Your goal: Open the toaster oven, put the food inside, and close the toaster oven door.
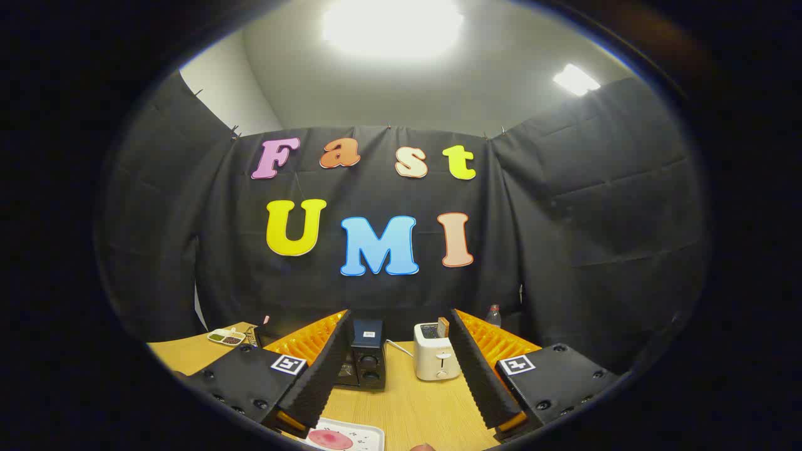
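Observation:
My gripper (401, 376) is open, its two fingers spread wide above the wooden table (407, 407) with nothing between them. Beyond the left finger stands the dark toaster oven (365, 360); I see its side panel with two knobs, and most of its front is hidden behind that finger. Just below the left fingertip lies a white tray (351, 436) carrying a flat pink piece of food (330, 440).
A white pop-up toaster (435, 359) with a slice of bread in it stands ahead near the right finger. A bottle (494, 315) rises behind the right finger. A small dish with compartments (225, 337) sits at the table's far left.

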Demonstrator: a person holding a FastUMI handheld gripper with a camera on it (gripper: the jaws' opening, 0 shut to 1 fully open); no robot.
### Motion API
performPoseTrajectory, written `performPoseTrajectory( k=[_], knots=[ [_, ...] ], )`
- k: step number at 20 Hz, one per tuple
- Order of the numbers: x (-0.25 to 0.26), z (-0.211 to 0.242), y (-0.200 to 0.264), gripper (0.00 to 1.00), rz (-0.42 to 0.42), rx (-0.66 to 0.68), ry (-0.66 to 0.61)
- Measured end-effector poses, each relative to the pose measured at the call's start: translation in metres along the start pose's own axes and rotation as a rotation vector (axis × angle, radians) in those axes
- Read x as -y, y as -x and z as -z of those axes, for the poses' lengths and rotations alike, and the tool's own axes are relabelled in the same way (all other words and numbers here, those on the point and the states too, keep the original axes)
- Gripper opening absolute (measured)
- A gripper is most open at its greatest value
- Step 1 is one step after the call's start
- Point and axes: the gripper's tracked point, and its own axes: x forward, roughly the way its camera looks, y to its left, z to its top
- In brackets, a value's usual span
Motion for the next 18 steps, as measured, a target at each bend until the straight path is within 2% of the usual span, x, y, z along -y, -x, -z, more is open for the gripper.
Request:
performPoseTrajectory(
  k=[18],
  knots=[
    [-0.01,0.004,-0.003,0.96,-0.006,-0.017,-0.019]
  ],
)
